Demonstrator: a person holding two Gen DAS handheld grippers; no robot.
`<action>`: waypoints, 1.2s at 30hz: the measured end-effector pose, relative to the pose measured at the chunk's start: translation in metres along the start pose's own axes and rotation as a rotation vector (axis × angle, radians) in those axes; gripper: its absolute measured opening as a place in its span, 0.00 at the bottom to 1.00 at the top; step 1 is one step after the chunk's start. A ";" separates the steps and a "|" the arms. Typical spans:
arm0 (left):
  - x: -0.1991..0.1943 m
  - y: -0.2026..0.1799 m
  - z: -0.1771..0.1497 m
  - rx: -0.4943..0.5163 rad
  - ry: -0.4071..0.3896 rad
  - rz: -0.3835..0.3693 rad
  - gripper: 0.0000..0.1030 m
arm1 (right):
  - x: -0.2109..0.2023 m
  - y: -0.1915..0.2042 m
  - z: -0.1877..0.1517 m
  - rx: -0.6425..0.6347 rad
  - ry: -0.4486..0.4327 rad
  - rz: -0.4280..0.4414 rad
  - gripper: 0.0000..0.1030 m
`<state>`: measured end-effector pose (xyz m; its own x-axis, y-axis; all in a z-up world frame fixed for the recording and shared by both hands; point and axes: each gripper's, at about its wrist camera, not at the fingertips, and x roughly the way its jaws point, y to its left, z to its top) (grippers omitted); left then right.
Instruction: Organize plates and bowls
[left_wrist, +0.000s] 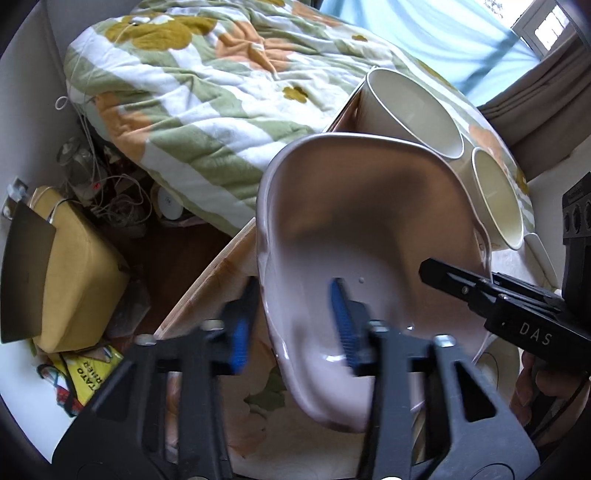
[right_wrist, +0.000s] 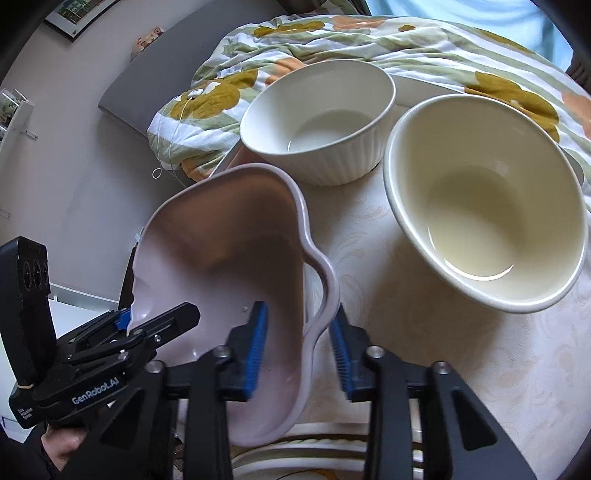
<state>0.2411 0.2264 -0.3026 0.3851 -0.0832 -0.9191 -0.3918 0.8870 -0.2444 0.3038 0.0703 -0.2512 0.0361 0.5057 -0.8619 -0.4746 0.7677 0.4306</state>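
Pink dish (right_wrist: 221, 266), wavy-rimmed, sits tilted between both claws: the right claw (right_wrist: 301, 350) is clenched on its rim at the dish's 4 o'clock edge, and the left claw (left_wrist: 291, 325) is clenched on the opposite rim, at 8 o'clock in the right wrist view. Beyond it on the desk (right_wrist: 424, 332), a ribbed white bowl (right_wrist: 317, 122) stands at 12 o'clock and a cream bowl (right_wrist: 487, 199) at 2 o'clock. A flowered quilt (left_wrist: 192, 96) lies behind.

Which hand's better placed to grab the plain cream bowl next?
Right. Right gripper grips the pink wavy-rimmed dish on the side facing the plain cream bowl; the left gripper sits opposite.
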 end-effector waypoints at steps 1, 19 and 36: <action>0.000 0.000 0.000 0.001 0.001 -0.004 0.20 | -0.001 0.000 0.000 -0.002 -0.005 0.001 0.16; -0.048 -0.026 -0.004 0.109 -0.082 0.007 0.19 | -0.042 0.016 -0.013 -0.032 -0.106 -0.035 0.14; -0.139 -0.244 -0.112 0.477 -0.142 -0.182 0.19 | -0.257 -0.059 -0.163 0.190 -0.391 -0.199 0.14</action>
<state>0.1893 -0.0294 -0.1496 0.5335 -0.2223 -0.8161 0.1032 0.9747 -0.1981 0.1792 -0.1698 -0.0985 0.4554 0.4235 -0.7831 -0.2567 0.9047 0.3400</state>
